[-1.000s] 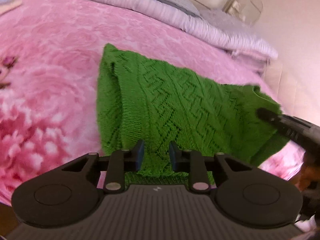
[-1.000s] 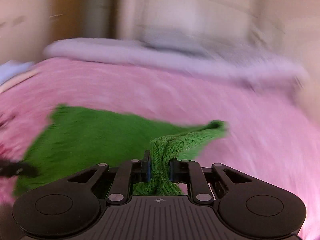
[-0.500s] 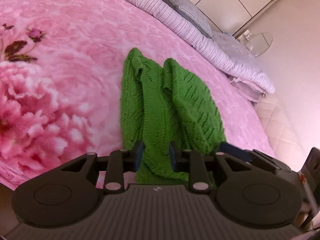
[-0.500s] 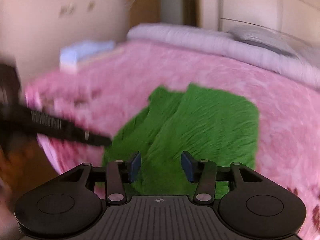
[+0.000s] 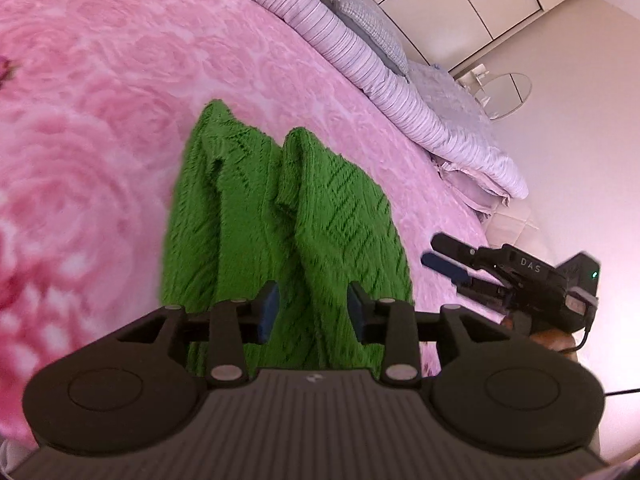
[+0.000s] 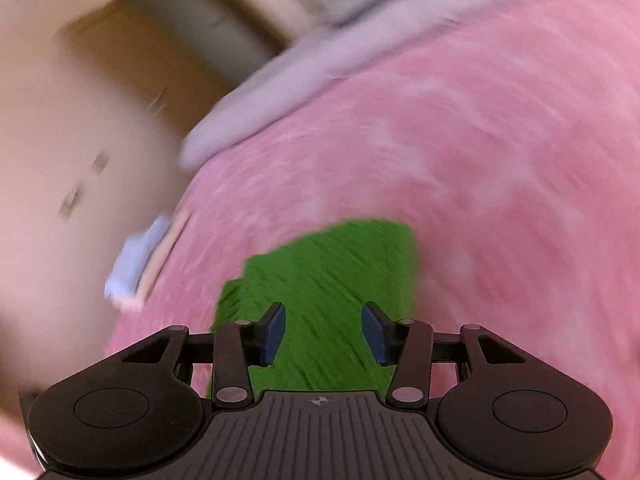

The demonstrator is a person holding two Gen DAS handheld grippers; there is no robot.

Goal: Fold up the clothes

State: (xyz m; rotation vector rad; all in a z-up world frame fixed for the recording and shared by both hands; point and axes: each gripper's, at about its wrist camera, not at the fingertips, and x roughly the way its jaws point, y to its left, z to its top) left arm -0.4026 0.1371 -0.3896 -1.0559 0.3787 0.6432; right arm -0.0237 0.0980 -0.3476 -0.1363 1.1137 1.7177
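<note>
A green knitted sweater point(image 5: 280, 220) lies folded lengthwise on the pink floral blanket point(image 5: 100, 120), its two sides turned in toward the middle. My left gripper point(image 5: 312, 312) is open and empty just above the sweater's near end. My right gripper point(image 6: 324, 334) is open and empty over the sweater point(image 6: 332, 280), in a blurred view. The right gripper also shows in the left wrist view point(image 5: 444, 258), off the sweater's right edge.
Striped pillows and bedding point(image 5: 360, 56) lie along the bed's far side. White cupboards point(image 5: 480, 0) and a round mirror point(image 5: 504, 92) stand beyond. A light blue folded item point(image 6: 136, 256) sits at the bed's left edge in the right wrist view.
My right gripper let go of the sweater's side after laying it over the middle, opened and drew back. My left gripper opened wider. The sweater went from spread out to a narrow fold.
</note>
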